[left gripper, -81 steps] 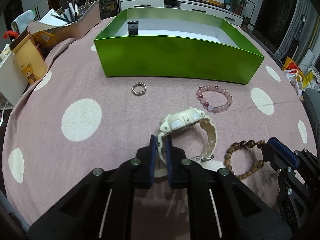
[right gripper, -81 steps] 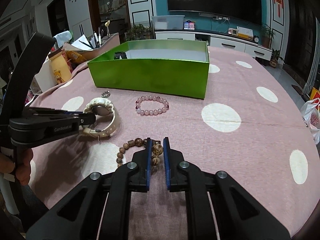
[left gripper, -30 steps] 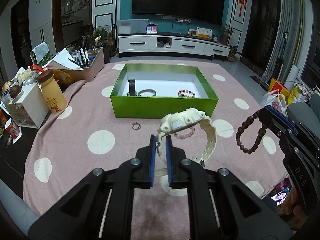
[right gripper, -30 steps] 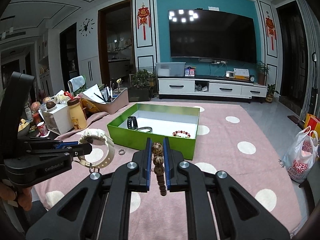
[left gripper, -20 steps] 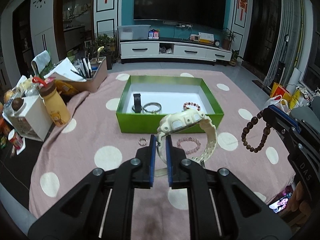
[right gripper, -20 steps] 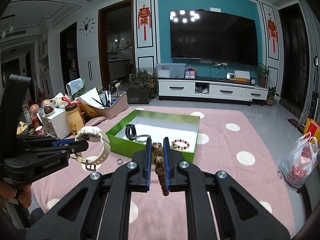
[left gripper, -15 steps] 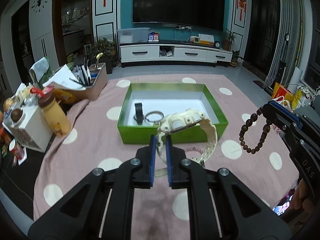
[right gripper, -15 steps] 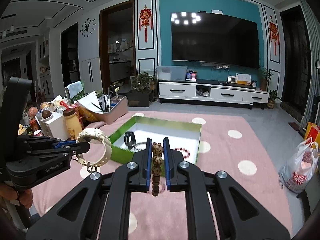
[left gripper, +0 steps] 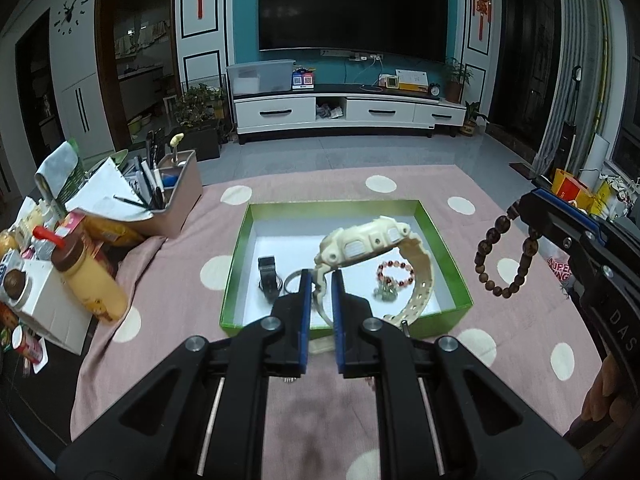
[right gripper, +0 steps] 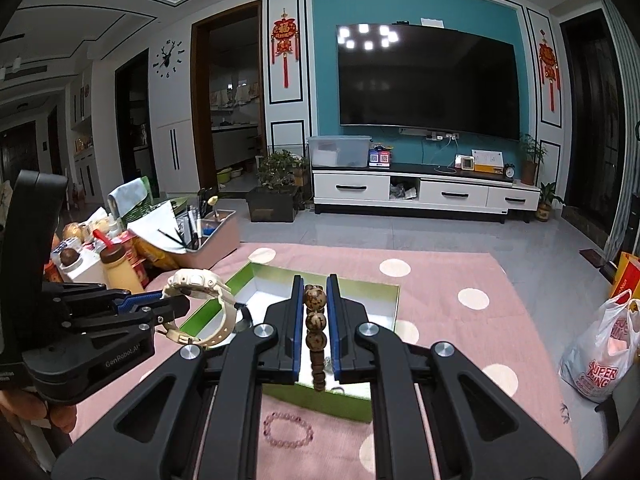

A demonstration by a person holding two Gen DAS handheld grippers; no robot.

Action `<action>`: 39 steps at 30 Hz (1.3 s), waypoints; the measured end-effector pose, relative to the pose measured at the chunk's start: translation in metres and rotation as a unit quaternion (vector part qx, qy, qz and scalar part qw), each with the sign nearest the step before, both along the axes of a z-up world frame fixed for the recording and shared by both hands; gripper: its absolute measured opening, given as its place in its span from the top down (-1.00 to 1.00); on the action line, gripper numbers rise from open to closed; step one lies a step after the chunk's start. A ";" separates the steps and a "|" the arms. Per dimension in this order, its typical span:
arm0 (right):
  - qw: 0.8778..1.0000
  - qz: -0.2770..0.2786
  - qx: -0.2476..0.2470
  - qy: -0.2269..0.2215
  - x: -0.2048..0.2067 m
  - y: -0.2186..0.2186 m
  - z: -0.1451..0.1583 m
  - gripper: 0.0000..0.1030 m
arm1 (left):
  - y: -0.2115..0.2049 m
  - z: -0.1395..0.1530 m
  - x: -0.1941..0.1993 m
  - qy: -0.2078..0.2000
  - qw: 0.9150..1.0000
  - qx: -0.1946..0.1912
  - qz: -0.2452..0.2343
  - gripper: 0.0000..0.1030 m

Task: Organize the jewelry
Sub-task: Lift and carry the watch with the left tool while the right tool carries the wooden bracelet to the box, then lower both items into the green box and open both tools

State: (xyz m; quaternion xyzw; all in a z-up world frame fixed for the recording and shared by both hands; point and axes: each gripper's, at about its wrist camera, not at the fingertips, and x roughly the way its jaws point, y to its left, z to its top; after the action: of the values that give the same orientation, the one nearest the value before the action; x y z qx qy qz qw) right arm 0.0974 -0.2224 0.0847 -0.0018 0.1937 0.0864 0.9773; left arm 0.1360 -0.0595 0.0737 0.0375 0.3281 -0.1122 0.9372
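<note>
Tongs [left gripper: 319, 280] w/ watch [left gripper: 370, 240], tilted over box [left gripper: 344, 322]

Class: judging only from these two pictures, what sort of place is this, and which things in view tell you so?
Most likely a home living room. A large wall TV hangs over a low white cabinet, a clock and red hangings decorate the walls, and the work goes on at a table under a pink dotted cloth.

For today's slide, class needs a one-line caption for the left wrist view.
Left gripper holds a cream watch above the green box; right gripper dangles a brown bead bracelet.
</note>
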 end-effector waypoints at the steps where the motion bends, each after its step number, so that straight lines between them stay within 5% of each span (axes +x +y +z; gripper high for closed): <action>1: 1.000 0.000 0.001 0.001 0.004 -0.001 0.000 0.79 | -0.001 0.000 0.003 0.000 1.000 0.001 0.000 0.82; 39: 0.993 0.002 0.025 0.115 0.134 -0.011 -0.068 0.79 | -0.028 -0.067 0.128 0.059 0.998 0.032 -0.002 0.81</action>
State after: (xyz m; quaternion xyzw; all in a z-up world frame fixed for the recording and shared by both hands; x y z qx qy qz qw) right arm 0.2312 -0.2338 0.0162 0.0325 0.3022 0.0928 0.9482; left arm 0.2642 -0.0877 0.0070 0.0608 0.3864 -0.1053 0.9143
